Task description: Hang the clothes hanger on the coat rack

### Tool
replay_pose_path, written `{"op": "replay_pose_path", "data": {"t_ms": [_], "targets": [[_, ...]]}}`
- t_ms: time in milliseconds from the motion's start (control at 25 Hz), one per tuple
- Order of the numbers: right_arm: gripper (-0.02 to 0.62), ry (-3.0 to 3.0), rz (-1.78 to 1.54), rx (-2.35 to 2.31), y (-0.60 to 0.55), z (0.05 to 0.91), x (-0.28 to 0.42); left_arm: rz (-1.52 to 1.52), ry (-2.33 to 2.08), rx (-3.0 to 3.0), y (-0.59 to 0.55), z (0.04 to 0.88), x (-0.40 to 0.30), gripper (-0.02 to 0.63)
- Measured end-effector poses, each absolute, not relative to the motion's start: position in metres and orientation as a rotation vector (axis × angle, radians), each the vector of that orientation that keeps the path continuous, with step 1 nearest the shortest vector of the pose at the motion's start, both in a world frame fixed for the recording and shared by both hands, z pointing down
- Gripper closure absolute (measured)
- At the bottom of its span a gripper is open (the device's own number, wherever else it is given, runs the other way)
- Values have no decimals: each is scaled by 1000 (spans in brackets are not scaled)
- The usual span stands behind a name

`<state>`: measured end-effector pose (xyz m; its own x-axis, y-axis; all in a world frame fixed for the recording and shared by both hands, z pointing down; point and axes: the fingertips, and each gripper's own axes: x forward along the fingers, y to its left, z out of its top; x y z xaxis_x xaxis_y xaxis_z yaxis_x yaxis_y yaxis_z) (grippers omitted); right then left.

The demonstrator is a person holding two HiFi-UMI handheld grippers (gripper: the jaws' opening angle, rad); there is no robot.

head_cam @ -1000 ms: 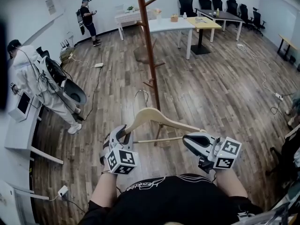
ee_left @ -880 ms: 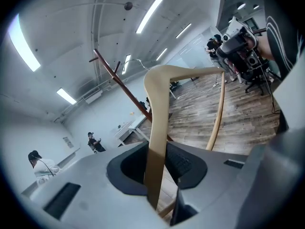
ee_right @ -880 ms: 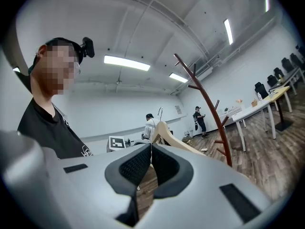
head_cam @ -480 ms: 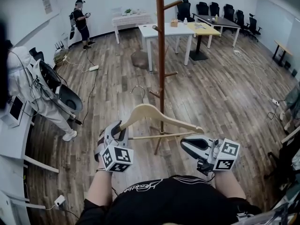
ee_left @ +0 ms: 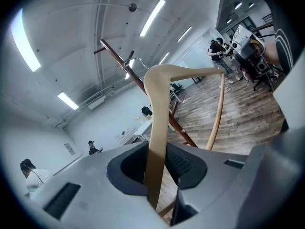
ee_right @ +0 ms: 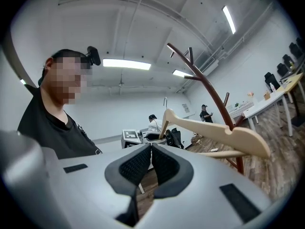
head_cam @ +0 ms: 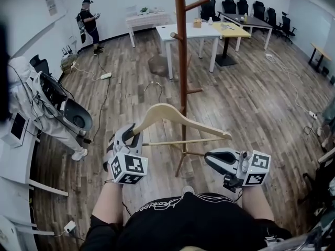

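Note:
A pale wooden clothes hanger [head_cam: 172, 116] with a thin wire hook [head_cam: 155, 85] hangs in front of me, tilted up to the left. My left gripper [head_cam: 131, 135] is shut on its left arm; in the left gripper view the wood [ee_left: 157, 128] runs up between the pads of that gripper [ee_left: 159, 168]. My right gripper [head_cam: 209, 158] sits just below the hanger's right end, shut, with nothing in it [ee_right: 150, 149]. The brown coat rack [head_cam: 181, 61] with short pegs stands right behind the hanger [ee_right: 214, 128]. The rack also shows in both gripper views [ee_left: 143, 87] [ee_right: 209, 92].
White tables [head_cam: 191, 33], a yellow table [head_cam: 230, 29] and black chairs [head_cam: 246, 7] fill the back of the room. A person in white [head_cam: 26, 95] stands by equipment at the left, another person [head_cam: 86, 17] at the far wall. Cables [head_cam: 104, 77] lie on the wood floor.
Both grippers and the hanger have moved closer to the coat rack, whose pole now stands directly behind the hanger. The hanger sits a little higher. The grip has not changed.

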<state>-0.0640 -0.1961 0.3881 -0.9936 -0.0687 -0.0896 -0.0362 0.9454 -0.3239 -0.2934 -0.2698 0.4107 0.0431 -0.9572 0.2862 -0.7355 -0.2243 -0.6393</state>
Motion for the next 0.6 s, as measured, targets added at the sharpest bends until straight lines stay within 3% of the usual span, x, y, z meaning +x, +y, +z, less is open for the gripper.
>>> {"op": "replay_pose_path", "data": {"t_ms": [600], "targets": [[555, 3029, -388, -117, -305, 375, -66, -875, 1617, -1977, -392, 338, -281, 512]]}}
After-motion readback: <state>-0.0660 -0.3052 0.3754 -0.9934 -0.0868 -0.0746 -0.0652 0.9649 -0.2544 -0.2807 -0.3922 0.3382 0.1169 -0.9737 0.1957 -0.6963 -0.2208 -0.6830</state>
